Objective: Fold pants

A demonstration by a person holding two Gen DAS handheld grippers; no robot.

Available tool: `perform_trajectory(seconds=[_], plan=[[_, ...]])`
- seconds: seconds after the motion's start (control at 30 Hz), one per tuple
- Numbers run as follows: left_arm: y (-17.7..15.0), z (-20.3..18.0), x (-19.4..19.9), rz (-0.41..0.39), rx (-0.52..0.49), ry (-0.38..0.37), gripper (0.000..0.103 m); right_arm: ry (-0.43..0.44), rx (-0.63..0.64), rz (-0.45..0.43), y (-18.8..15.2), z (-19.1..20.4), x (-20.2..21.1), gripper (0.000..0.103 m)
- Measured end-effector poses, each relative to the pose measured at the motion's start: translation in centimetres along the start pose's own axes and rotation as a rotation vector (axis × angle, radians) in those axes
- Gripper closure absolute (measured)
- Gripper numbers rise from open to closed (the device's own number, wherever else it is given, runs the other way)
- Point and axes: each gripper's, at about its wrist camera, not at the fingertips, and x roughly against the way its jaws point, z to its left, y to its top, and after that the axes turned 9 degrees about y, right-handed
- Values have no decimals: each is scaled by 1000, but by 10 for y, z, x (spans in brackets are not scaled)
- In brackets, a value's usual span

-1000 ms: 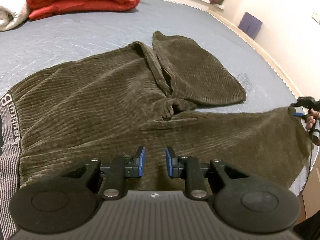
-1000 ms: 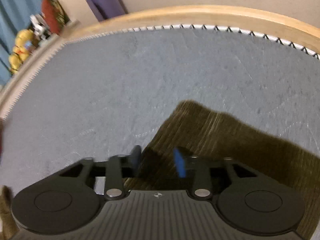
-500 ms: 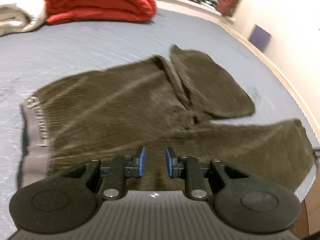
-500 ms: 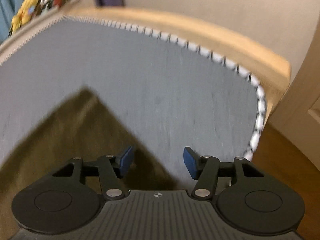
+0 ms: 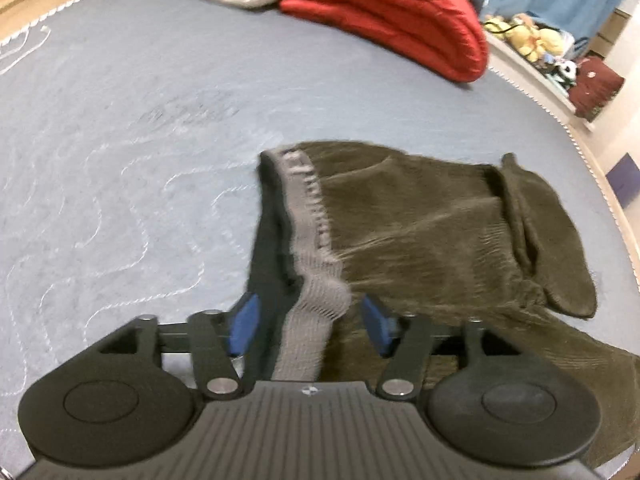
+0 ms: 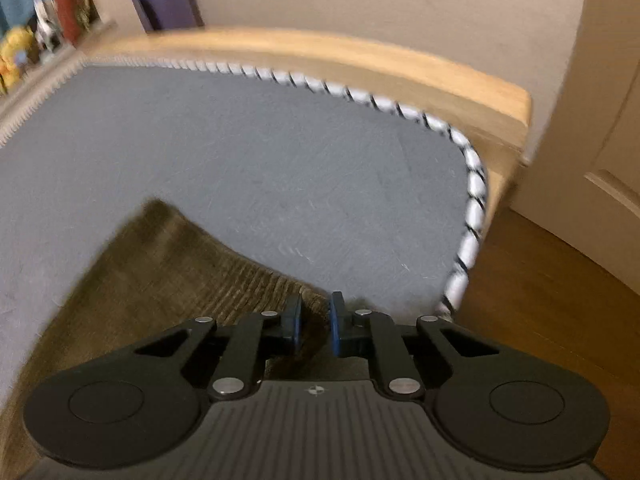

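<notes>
The left tool [image 5: 306,322] is opening astride the pants' [image 5: 432,236] waistband [image 5: 316,308], while the right tool [image 6: 314,322] is closing on the leg's far corner.

My left gripper [image 5: 308,324] is opening, with the pants [image 5: 432,232] waistband between its pads. My right gripper [image 6: 315,322] is closing on the pants' corner.

Pants [image 5: 420,232]: ribbed olive corduroy, knit grey waistband [image 5: 316,300]. Mattress [image 5: 120,120]: matt quilted grey cloth. Bed frame [image 6: 360,56]: smooth wood.
</notes>
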Motion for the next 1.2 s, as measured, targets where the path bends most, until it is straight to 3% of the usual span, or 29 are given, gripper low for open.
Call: perform_trajectory(seconds=[0.07, 0.13, 0.23, 0.3, 0.37, 0.47, 0.53, 0.6, 0.7, 0.77, 0.87, 0.9, 0.97, 1.07, 1.13, 1.2], plan=[[-2, 8, -8, 31, 4, 13, 23, -46, 2, 31, -8, 1, -9, 86], [-3, 16, -14, 56, 6, 52, 22, -75, -22, 20, -11, 3, -10, 84], [-10, 29, -26, 120, 16, 19, 21, -141, 19, -96, -7, 19, 5, 78], [-16, 33, -35, 175, 20, -46, 21, -148, 55, -185, -5, 34, 18, 63], [-23, 34, -41, 211, -6, -57, 21, -113, 66, -237, -5, 49, 28, 61], [-31, 31, -35, 180, -81, -51, 24, -48, 86, -279, -9, 75, 39, 61], [-37, 29, -27, 167, -144, -65, 59, -7, 114, -293, -12, 93, 45, 61], [-42, 30, -8, 123, -196, -93, 71, 34, 145, -308, -17, 115, 51, 61], [-41, 48, 27, 70, -135, -162, 74, 114, 173, -331, -21, 144, 64, 61], [-45, 58, 39, 67, -115, -160, 74, 172, 196, -344, -25, 165, 74, 61], [-60, 52, 20, 166, -172, -70, 68, 250, 244, -349, -33, 195, 91, 61], [-64, 48, 14, 187, -204, -18, 55, 274, 263, -344, -36, 204, 96, 61], [-62, 43, 22, 128, -237, 57, 41, 336, 311, -332, -44, 224, 109, 61], [-58, 30, 60, -77, -302, 123, 41, 442, 395, -291, -60, 254, 131, 57], [-59, 22, 76, -135, -315, 29, 41, 527, 454, -255, -74, 271, 147, 55], [-62, 13, 77, -124, -325, -79, 49, 603, 527, -220, -95, 290, 163, 53]])
